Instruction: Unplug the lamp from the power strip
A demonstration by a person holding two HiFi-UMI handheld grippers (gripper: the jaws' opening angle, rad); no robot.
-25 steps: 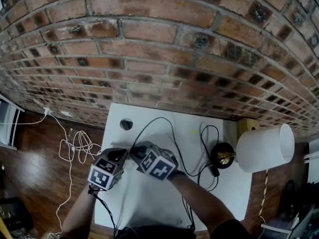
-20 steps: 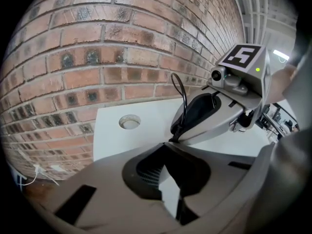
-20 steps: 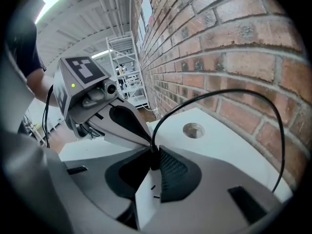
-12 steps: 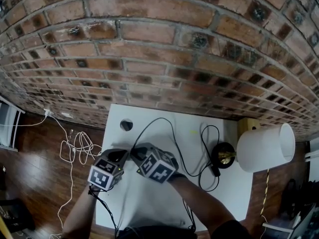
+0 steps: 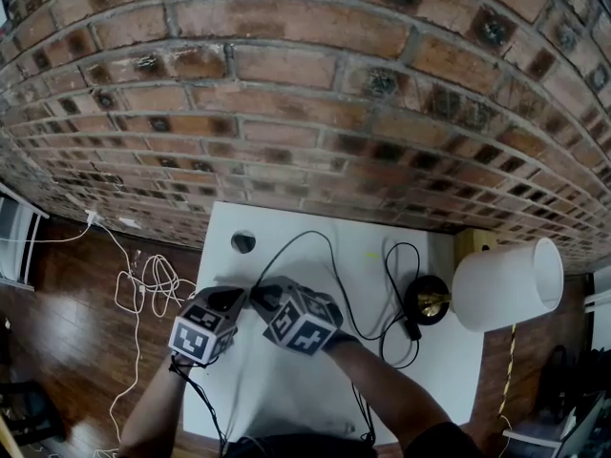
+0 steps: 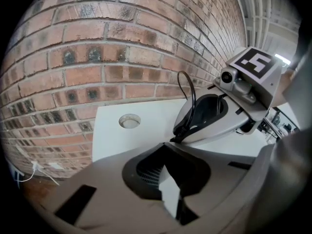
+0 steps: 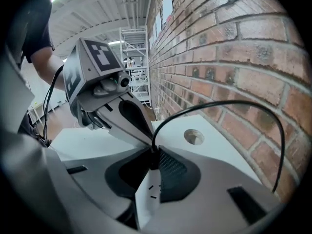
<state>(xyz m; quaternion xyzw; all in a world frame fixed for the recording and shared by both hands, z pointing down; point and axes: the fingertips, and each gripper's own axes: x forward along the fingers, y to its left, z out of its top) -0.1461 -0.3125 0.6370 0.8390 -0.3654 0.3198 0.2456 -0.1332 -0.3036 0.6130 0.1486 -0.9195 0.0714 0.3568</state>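
Observation:
On the white table (image 5: 286,380) my two grippers meet tip to tip. My left gripper (image 5: 241,300) is shut on a white power strip (image 6: 170,199), which shows as a sliver between its jaws. My right gripper (image 5: 258,296) faces it, its jaws closed round the black plug (image 7: 153,156) at their tips. The strip's slotted face (image 7: 148,194) lies in the gap below. The black cord (image 5: 329,256) arcs up from the plug and loops across the table to the lamp (image 5: 506,284), which has a white shade and a dark round base (image 5: 427,299).
A brick wall (image 5: 305,113) rises right behind the table. A round cable hole (image 5: 242,242) sits near the table's back left corner. White cables (image 5: 143,284) lie tangled on the wooden floor to the left. The lamp cord's slack loops (image 5: 401,256) beside the base.
Both grippers stay pressed together at the same spot. The right gripper's marker cube has shifted only slightly toward me.

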